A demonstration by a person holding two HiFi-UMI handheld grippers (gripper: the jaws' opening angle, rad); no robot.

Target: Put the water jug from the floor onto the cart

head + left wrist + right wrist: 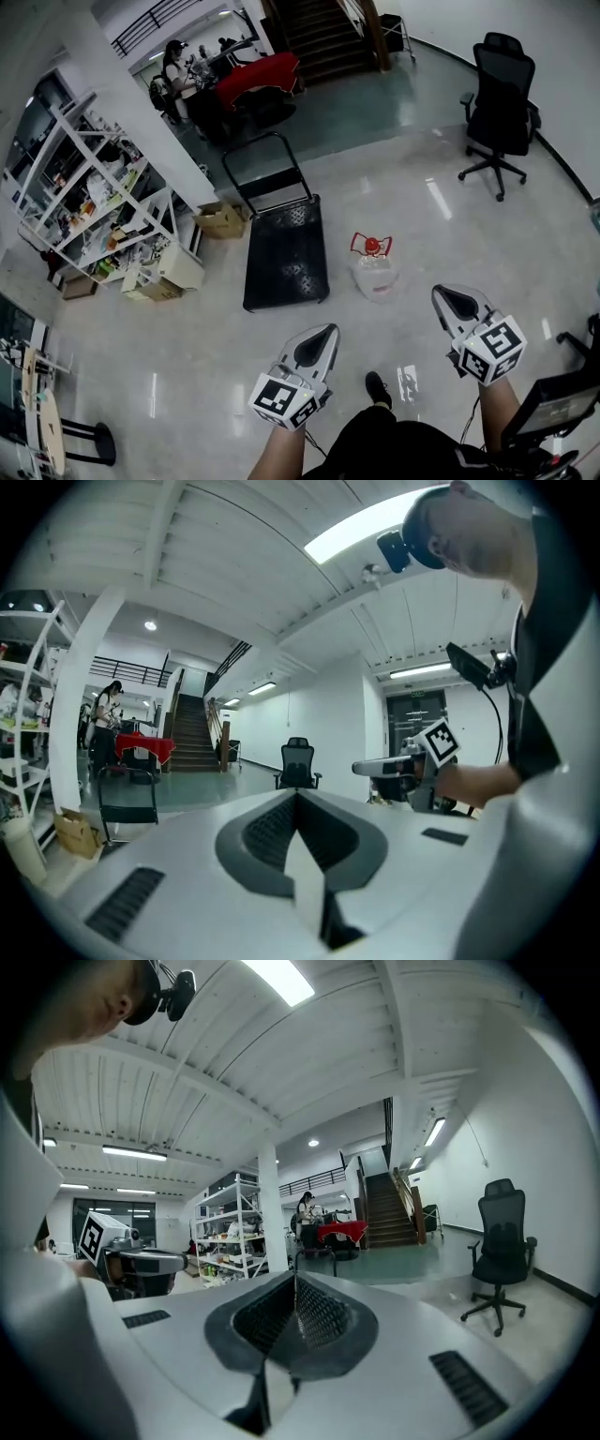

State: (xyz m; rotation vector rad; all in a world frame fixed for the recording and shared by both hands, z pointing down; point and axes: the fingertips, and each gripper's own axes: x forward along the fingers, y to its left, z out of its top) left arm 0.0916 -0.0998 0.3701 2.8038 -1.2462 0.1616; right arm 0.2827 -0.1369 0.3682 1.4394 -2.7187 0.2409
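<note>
The left claw and right claw are each seen closed, nothing gripped. The water jug is seen standing on the floor, just beside the cart.

Glossy pale floor, white shelving cluttered at left, cardboard boxes beside a white pillar, black office chair at right, staircase and red-covered table beyond, strip lights overhead

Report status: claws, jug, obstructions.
Both shut, empty: left claw, right claw. Untouched water jug on floor, right of platform cart. Nothing visible between claws and jug.
</note>
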